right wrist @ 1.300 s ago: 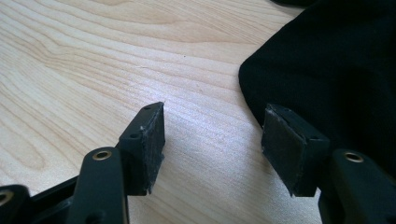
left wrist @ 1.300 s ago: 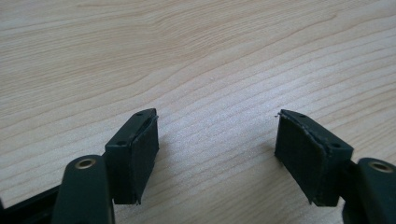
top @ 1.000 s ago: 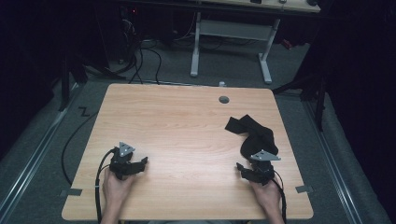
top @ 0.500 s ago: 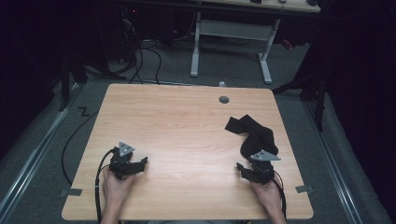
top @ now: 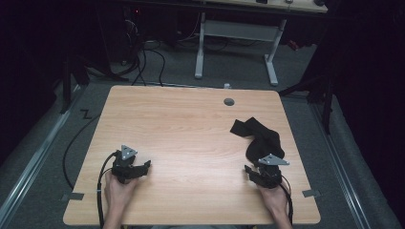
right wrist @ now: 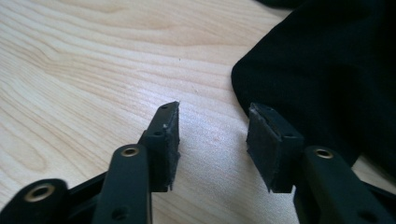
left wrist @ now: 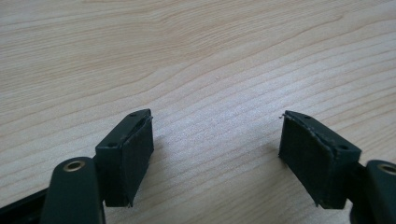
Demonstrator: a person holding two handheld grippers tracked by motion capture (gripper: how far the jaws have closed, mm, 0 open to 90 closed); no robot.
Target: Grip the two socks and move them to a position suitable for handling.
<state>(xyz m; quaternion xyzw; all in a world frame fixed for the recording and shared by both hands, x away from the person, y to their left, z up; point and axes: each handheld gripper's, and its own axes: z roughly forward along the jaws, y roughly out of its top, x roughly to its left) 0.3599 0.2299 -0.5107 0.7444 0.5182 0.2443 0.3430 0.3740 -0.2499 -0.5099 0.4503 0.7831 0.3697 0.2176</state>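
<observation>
A crumpled black cloth (top: 258, 136) lies on the right part of the wooden table (top: 191, 124). My right gripper (top: 253, 171) rests on the tabletop just in front of the cloth's near end. In the right gripper view the cloth (right wrist: 327, 70) lies beside and beyond the right fingertip (right wrist: 271, 140). The right gripper (right wrist: 212, 126) is open; its jaws have just been closing, with only bare wood between them. At the table's near left, my left gripper (top: 143, 168) rests on the wood, far from the cloth. The left gripper (left wrist: 215, 135) stands wide open with nothing between its pads.
A round grey cable hole (top: 229, 101) sits near the table's far edge. Beyond the table stands a white desk frame (top: 236, 33), with cables (top: 143, 62) on the floor. Dark floor surrounds the table, and tape marks (top: 310, 193) lie by its near corners.
</observation>
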